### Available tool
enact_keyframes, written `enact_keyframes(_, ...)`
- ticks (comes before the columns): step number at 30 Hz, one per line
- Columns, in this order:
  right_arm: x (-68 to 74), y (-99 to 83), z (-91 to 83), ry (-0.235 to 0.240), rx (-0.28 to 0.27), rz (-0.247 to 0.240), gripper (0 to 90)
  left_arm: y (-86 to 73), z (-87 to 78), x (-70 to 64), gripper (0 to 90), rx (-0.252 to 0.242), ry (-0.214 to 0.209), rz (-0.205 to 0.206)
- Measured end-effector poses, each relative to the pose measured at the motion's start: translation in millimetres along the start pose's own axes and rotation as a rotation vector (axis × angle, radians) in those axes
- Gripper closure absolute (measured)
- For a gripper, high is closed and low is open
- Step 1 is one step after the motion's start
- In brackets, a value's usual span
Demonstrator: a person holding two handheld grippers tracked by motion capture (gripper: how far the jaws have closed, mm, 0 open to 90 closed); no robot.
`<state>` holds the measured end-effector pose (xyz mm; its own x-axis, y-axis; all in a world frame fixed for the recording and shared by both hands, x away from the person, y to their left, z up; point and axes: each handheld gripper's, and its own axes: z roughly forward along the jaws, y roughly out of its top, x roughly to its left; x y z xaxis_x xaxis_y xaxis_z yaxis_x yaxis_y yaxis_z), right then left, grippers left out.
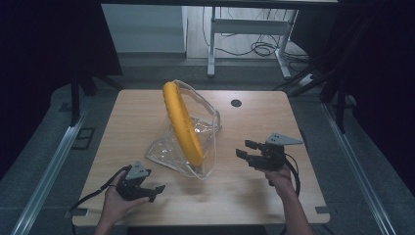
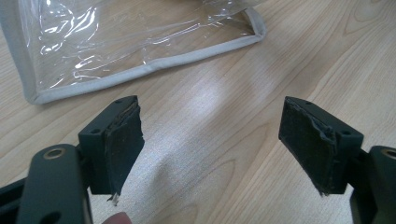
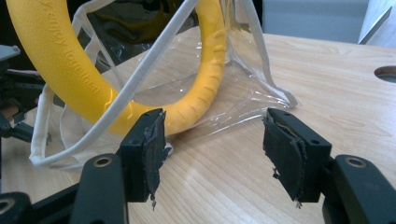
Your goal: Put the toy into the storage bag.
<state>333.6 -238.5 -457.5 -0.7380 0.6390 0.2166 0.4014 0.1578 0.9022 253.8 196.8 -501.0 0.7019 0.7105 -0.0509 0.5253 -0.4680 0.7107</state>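
Observation:
A yellow ring [image 1: 182, 122] stands on edge inside a clear plastic bag [image 1: 200, 142] with white trim, in the middle of the wooden table [image 1: 137, 112]. My left gripper [image 1: 154, 192] rests near the front left, open and empty, a short way from the bag's near corner [image 2: 140, 46]. To the right of the bag my right gripper [image 1: 244, 149] is held open with nothing between its jaws. In the right gripper view the ring [image 3: 205, 79] and the bag's white edging [image 3: 140, 79] rise just beyond the open jaws. The left gripper [image 3: 14, 107] is seen behind the bag.
A round cable hole [image 1: 236, 103] sits in the table's far right part. Beyond the table stand a white desk frame [image 1: 244, 29] and cables on the floor [image 1: 264, 49]. Bare wood lies along the front and right of the table.

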Motion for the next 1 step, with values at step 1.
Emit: enact_keyframes(1,0.5,-1.5,0.7,-0.002,0.007,-0.005,39.0,0.0,-0.2,0.1,21.5,-0.001,0.0,0.0)
